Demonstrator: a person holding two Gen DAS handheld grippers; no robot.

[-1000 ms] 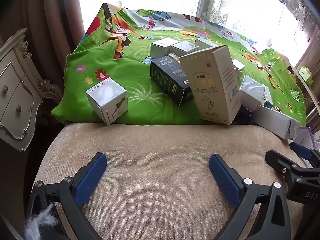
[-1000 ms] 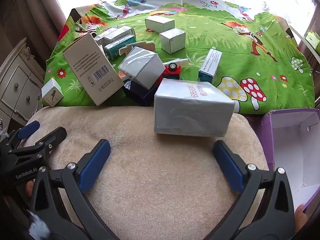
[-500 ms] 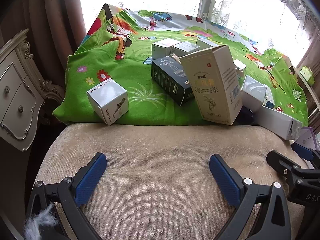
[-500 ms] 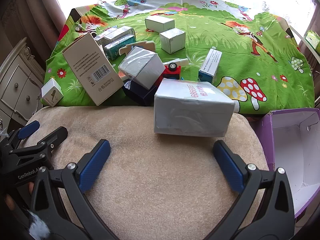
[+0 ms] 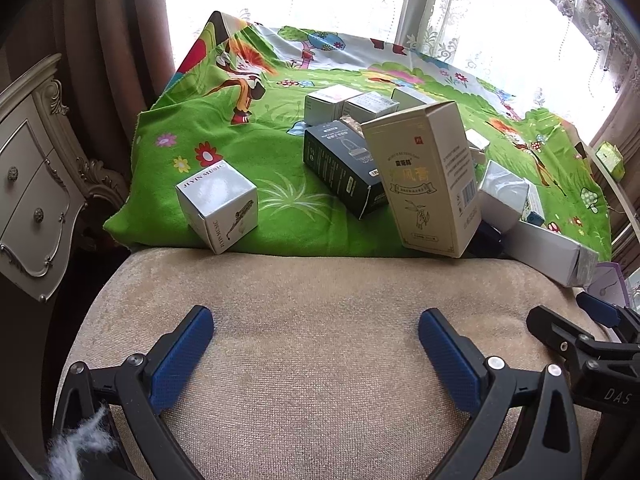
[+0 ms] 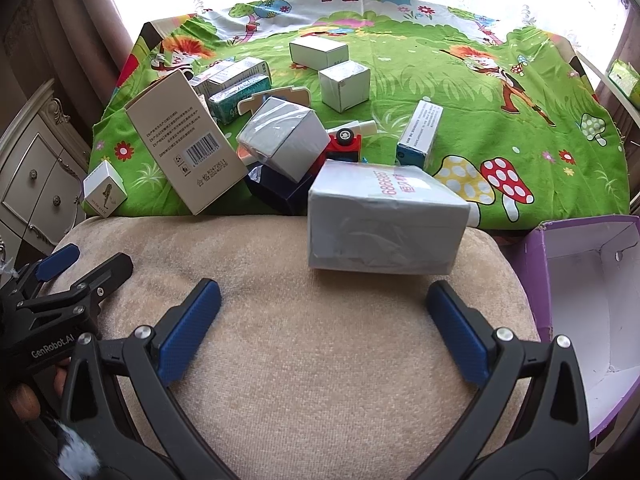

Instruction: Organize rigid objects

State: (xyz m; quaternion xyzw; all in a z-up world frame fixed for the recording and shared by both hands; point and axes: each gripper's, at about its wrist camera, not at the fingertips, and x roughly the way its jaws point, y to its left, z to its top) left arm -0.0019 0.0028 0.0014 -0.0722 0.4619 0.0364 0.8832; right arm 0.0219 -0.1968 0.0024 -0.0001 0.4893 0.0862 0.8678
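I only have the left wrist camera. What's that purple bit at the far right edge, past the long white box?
Observer: An open purple box, white inside, right beside the cushion.
Operator: Anything hidden behind the tall beige box?
Observer: A red toy car, wedged among the wrapped boxes.
Operator: Is the right claw holding anything?
Observer: No. The right claw is open over bare cushion, just short of the grey wrapped box.
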